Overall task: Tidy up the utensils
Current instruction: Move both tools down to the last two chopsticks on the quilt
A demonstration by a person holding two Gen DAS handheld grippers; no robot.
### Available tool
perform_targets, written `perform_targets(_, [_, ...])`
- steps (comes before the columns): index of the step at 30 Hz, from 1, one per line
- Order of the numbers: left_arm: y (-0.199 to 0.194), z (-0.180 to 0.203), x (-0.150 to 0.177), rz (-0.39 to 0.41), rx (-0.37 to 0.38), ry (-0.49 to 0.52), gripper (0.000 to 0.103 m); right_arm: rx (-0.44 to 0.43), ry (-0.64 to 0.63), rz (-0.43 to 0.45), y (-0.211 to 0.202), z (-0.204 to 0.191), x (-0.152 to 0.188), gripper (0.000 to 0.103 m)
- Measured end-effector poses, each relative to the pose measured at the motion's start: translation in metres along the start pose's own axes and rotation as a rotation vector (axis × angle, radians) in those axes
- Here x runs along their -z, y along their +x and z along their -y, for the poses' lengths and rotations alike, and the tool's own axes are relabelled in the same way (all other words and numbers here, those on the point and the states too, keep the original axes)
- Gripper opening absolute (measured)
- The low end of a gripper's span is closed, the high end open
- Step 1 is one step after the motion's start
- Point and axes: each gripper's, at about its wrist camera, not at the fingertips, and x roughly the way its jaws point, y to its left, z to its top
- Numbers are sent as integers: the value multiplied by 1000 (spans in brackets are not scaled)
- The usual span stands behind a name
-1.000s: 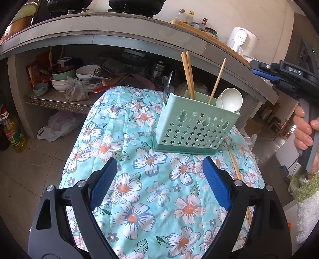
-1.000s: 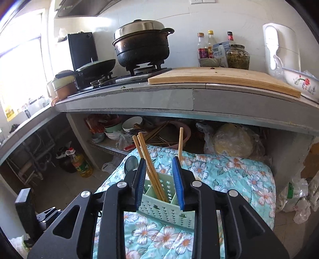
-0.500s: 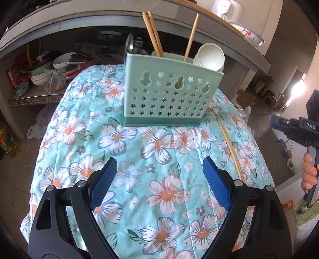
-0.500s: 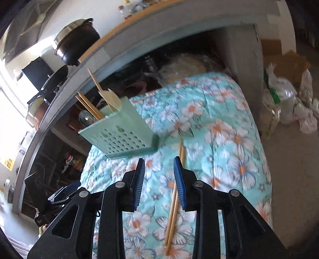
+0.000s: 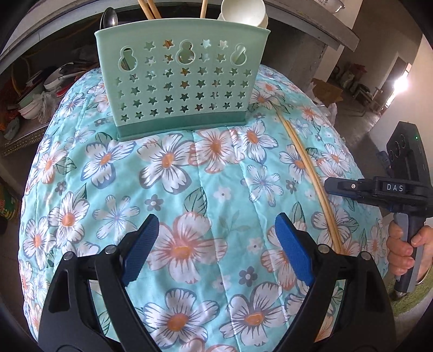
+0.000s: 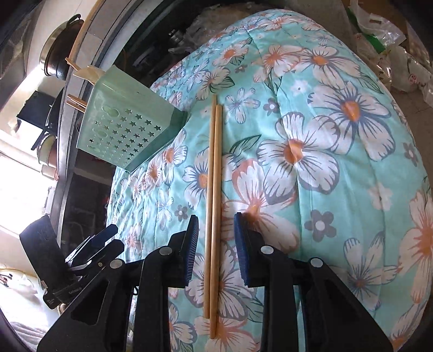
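A mint green utensil holder (image 5: 181, 78) with star holes stands on the floral quilt (image 5: 189, 176); it also shows in the right wrist view (image 6: 127, 130). It holds chopsticks, a metal spoon and a white spoon (image 5: 243, 12). A pair of wooden chopsticks (image 6: 213, 203) lies on the quilt to the holder's right, also seen in the left wrist view (image 5: 311, 176). My right gripper (image 6: 216, 243) is open and straddles this pair without touching it. My left gripper (image 5: 216, 243) is open and empty above the quilt, in front of the holder.
A stone counter (image 6: 81, 40) with a pot (image 6: 58, 54) runs behind the quilt. A shelf below it holds bowls (image 5: 29, 103). Plastic bags (image 6: 392, 54) lie on the floor past the quilt's right edge.
My right gripper has swung down from the holder to the loose chopsticks, its fingers now either side of them. My left gripper has moved closer to the holder.
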Motion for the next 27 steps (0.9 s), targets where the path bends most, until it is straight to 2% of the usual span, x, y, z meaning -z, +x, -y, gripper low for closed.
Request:
perform_targets(9, [14, 16, -3, -44, -93, 55, 84, -31, 2, -5, 4, 6, -5, 15])
perform_targets(27, [22, 25, 0, -63, -130, 88, 84, -35, -7, -6, 9, 4, -5, 7])
